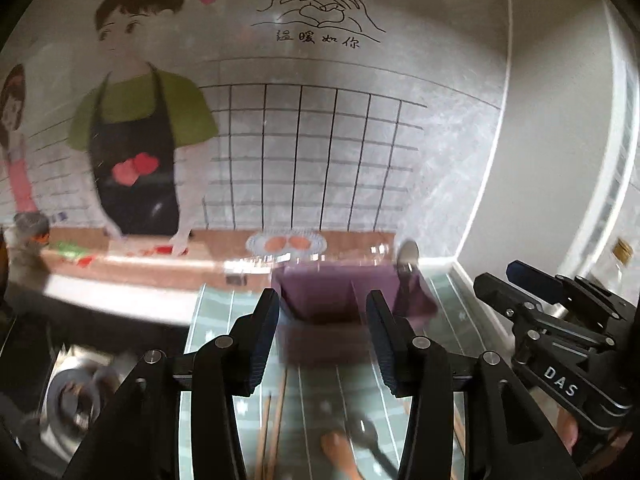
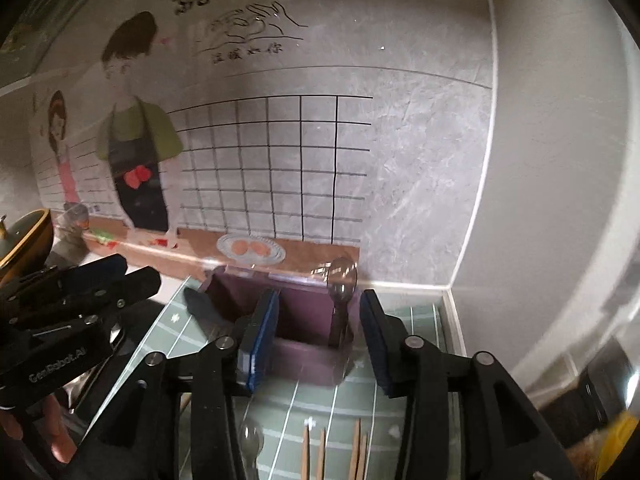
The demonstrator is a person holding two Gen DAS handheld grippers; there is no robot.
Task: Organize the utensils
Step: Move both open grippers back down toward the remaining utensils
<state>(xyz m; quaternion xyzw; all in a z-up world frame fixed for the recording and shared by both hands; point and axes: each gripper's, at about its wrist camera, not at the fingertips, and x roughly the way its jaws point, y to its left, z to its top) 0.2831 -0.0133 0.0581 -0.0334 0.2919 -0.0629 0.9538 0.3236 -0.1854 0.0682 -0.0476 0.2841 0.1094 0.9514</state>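
Chopsticks point(image 2: 334, 454) lie loose on the green mat point(image 2: 416, 320) at 6 o'clock under the right hand-held gripper point(image 2: 318, 336), with a clear spoon point(image 2: 251, 438) beside them toward 7 o'clock; in the left wrist view more chopsticks point(image 1: 274, 420) and a wooden spoon point(image 1: 338, 454) with a dark utensil across it lie below the left hand-held gripper point(image 1: 322, 344). Both hand-held grippers have their jaws apart with nothing between the pads, and they hang side by side, each showing at the edge of the other's view, so neither is carrying anything at this moment. Ahead at 12 o'clock stands the purple holder point(image 2: 304, 354), a divided box set back near the wall; one smoky spoon point(image 2: 342, 280) already stands bowl-up in its right compartment, leaning on the rim, which suggests that upright storage is the aim and that most of the sorting remains. I judge the loose pieces were left flat on the mat because that keeps their handles reachable from above. Room is tight at 3 o'clock, where the counter point(image 2: 452, 320) ends at a raised white edge meeting the corner of the wall, and a dark pot point(image 1: 76, 396) sits at 8 o'clock of the left view. Open mat between holder and utensils gives a clear lane, though the two tools so near each other could collide if both reach at once.
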